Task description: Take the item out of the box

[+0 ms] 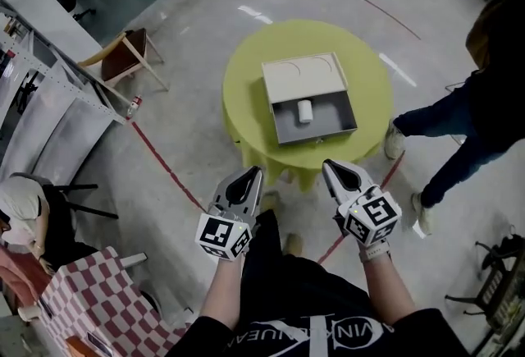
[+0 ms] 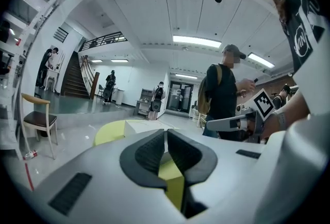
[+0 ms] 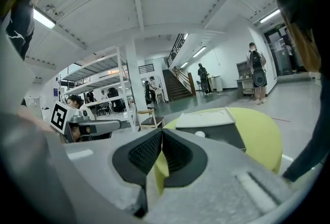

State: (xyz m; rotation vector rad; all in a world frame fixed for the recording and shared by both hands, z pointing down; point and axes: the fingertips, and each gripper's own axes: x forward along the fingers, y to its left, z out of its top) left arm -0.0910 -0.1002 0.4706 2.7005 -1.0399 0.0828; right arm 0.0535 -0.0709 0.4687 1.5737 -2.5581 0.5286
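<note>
A flat beige box (image 1: pixel 299 76) lies on the round yellow-green table (image 1: pixel 246 76), its grey drawer (image 1: pixel 338 127) pulled out toward me. Inside the drawer stands a small white cylinder item (image 1: pixel 304 111). My left gripper (image 1: pixel 251 174) and right gripper (image 1: pixel 331 167) hover side by side short of the table's near edge, both shut with nothing between the jaws. In the right gripper view the box (image 3: pixel 206 119) and the item (image 3: pixel 199 134) show just past the right gripper (image 3: pixel 161 133). The left gripper (image 2: pixel 165 132) points at the table (image 2: pixel 111 130).
A person in dark clothes (image 1: pixel 484 93) stands right of the table. A wooden chair (image 1: pixel 127 56) is at the left, with metal shelving (image 1: pixel 41 93) and a seated person (image 1: pixel 25 216) further left. Red tape lines (image 1: pixel 164 167) mark the floor.
</note>
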